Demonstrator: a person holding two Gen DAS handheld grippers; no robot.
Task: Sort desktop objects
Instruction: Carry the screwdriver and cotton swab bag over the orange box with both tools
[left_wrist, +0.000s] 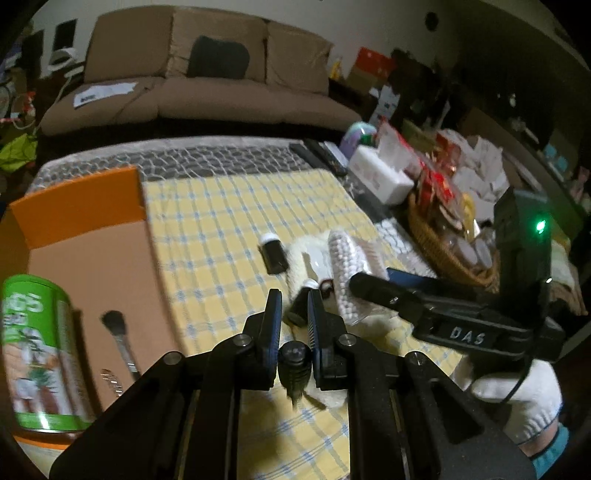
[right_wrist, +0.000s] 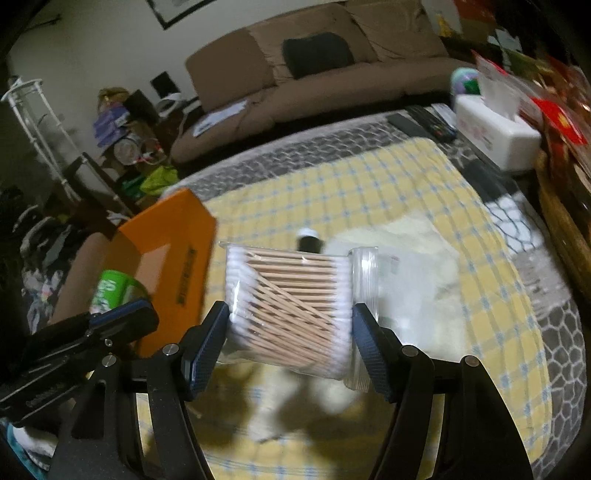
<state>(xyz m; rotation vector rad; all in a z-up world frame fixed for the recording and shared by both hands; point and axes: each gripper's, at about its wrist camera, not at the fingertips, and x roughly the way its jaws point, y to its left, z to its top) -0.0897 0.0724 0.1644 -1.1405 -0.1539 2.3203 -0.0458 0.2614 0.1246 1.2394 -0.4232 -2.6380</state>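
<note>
I see a brown sofa (left_wrist: 207, 70) beyond the desk, with a black cushion (left_wrist: 218, 57) against its back and white papers (left_wrist: 103, 91) on its left seat. Right of the sofa, a white tissue box (right_wrist: 496, 131) sits by dark remote controls (right_wrist: 424, 123). A wicker basket (left_wrist: 439, 247) of packets stands nearer than the tissue box.

The left gripper (left_wrist: 291, 310) has its jaws drawn narrow with a visible gap; the right gripper (right_wrist: 290, 325), jaws spread wide and clamped, sits beside it in a white-gloved hand (left_wrist: 517, 398)
</note>
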